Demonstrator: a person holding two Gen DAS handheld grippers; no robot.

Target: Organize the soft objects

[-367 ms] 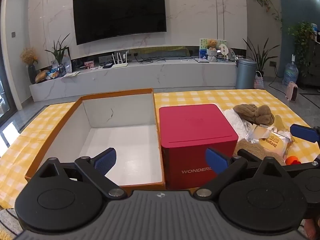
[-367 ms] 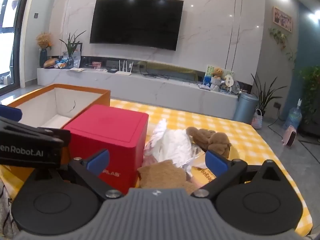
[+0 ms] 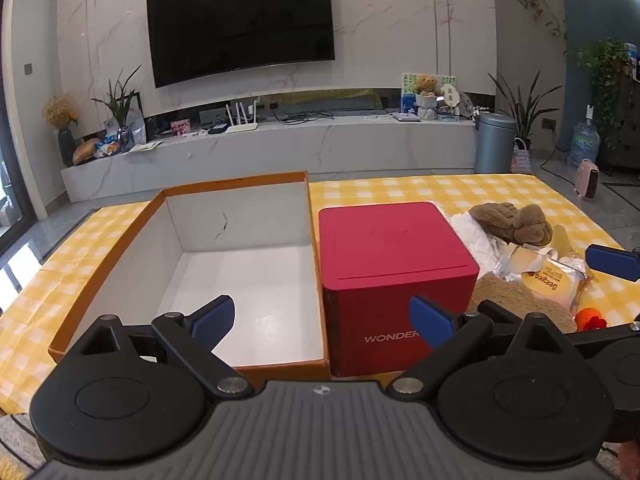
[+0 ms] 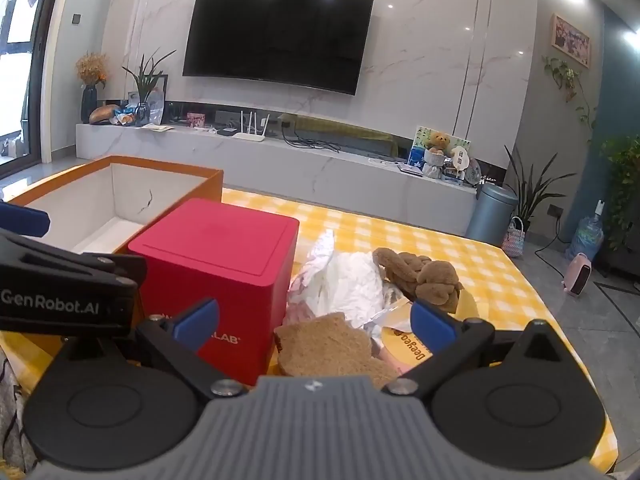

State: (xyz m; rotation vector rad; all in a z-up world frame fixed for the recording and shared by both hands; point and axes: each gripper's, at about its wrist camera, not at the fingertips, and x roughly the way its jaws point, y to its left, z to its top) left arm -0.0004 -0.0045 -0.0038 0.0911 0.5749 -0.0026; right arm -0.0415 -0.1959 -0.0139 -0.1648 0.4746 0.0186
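Note:
An open orange box (image 3: 120, 248) with a white inside sits on the yellow checked table, also in the right wrist view (image 4: 168, 168). A red box (image 3: 392, 248) stands right of it (image 4: 224, 256). Right of that lie soft things: a brown plush toy (image 3: 512, 222) (image 4: 420, 276), white cloth (image 4: 352, 280), a tan fuzzy piece (image 4: 332, 348) (image 3: 516, 300), a foil snack bag (image 3: 548, 276) and a small orange item (image 3: 590, 316). My left gripper (image 3: 322, 322) is open and empty before both boxes. My right gripper (image 4: 316, 322) is open and empty just above the tan piece.
The yellow checked cloth (image 3: 440, 190) covers the table. The left gripper's body (image 4: 60, 284) shows at the left of the right wrist view, a right fingertip (image 3: 612, 262) at the right of the left view. A TV wall and marble bench stand behind.
Both views have shifted only slightly; the grippers stay open and the objects have not moved.

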